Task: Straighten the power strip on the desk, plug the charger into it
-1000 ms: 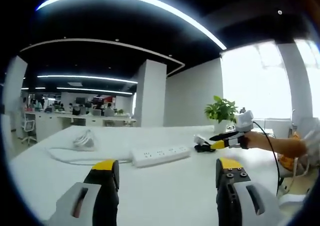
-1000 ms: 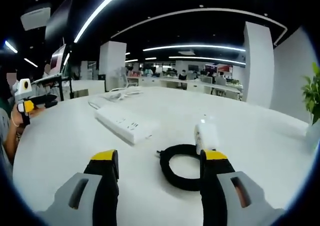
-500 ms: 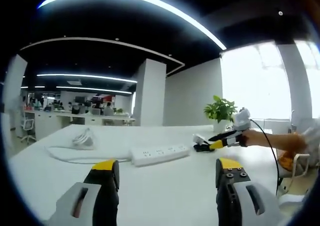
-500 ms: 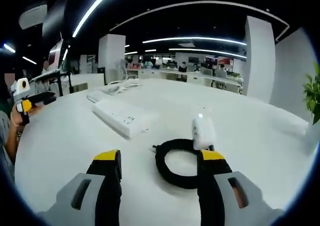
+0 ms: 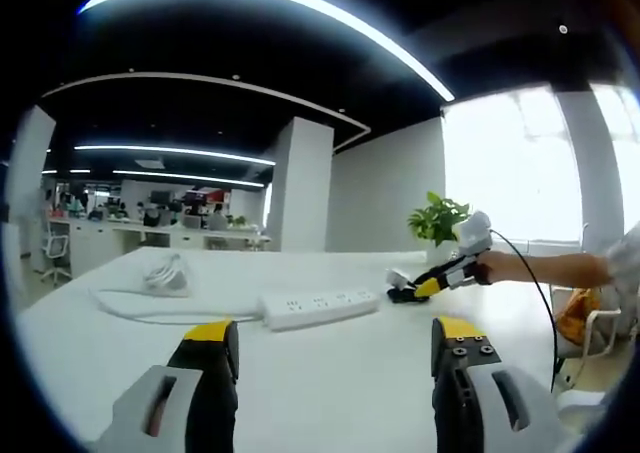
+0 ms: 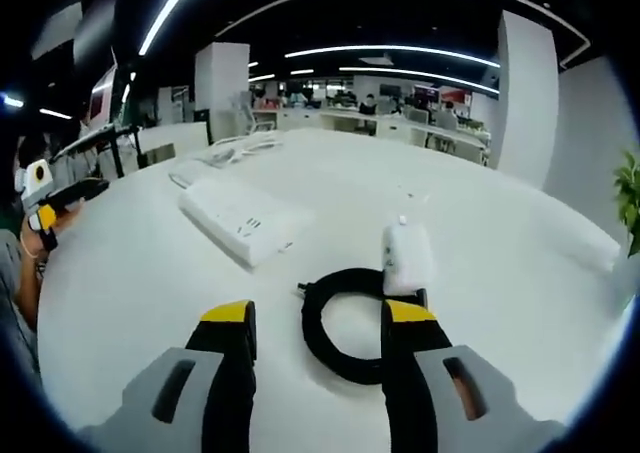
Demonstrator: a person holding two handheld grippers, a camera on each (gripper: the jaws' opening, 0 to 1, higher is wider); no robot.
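Observation:
A white power strip (image 5: 322, 308) lies at a slant on the white desk (image 5: 330, 373), its white cord (image 5: 140, 308) running left to a bundled coil (image 5: 168, 275). In the right gripper view the power strip (image 6: 238, 222) sits ahead on the left. A white charger (image 6: 405, 257) rests on a coiled black cable (image 6: 352, 323) just in front of my right gripper (image 6: 318, 319), which is open and hovers over the coil. In the left gripper view the right gripper (image 5: 425, 285) reaches the charger (image 5: 400, 279). My left gripper (image 5: 335, 338) is open and holds nothing.
A potted plant (image 5: 440, 220) stands at the desk's far side near bright windows. Office desks and a white pillar (image 5: 300, 185) fill the background. A person's hand (image 5: 500, 267) holds the right gripper. The left gripper (image 6: 50, 201) shows at the left of the right gripper view.
The right gripper has moved forward and down toward the charger and black cable, its jaws a little narrower. The left gripper has stayed in place.

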